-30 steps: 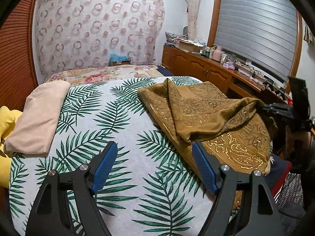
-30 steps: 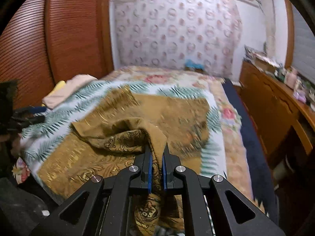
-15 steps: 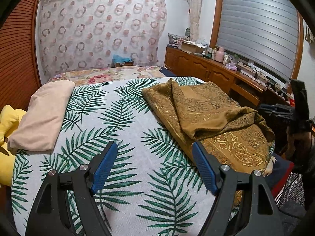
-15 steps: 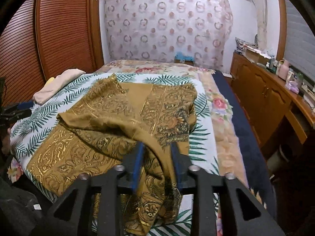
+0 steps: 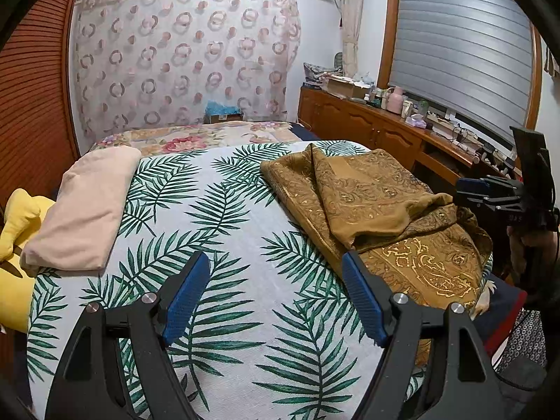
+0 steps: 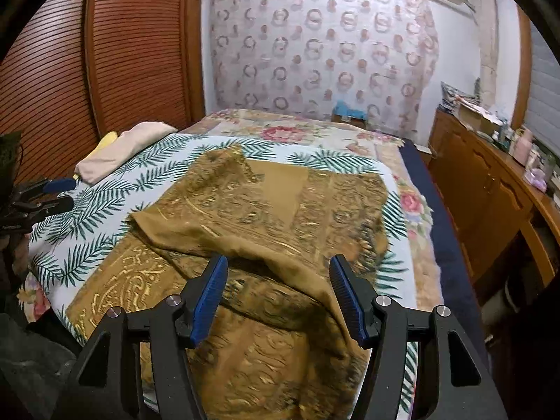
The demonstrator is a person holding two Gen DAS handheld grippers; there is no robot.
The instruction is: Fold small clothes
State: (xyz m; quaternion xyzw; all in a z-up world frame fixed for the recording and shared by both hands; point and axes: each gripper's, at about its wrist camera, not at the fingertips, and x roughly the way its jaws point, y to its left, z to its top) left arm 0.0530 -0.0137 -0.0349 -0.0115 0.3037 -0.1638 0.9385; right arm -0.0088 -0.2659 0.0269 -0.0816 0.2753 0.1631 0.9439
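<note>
A brown cloth with gold patterns (image 5: 378,206) lies rumpled and partly folded on the right side of the bed; it also fills the middle of the right wrist view (image 6: 266,217). My left gripper (image 5: 276,294) is open and empty over the palm-leaf bedspread (image 5: 217,231), left of the cloth. My right gripper (image 6: 278,297) is open, its jaws wide apart just above the cloth's near folded edge, holding nothing. It also shows at the right in the left wrist view (image 5: 490,192).
A folded beige cloth (image 5: 84,210) lies on the bed's left side beside a yellow item (image 5: 17,220). A wooden sideboard (image 5: 378,129) with clutter runs along the right wall. A wooden slatted door (image 6: 105,70) stands left of the bed.
My right gripper was shut on a fold of the brown cloth; it has opened wide and let it drop onto the bed. My left gripper stayed open and pulled back slightly.
</note>
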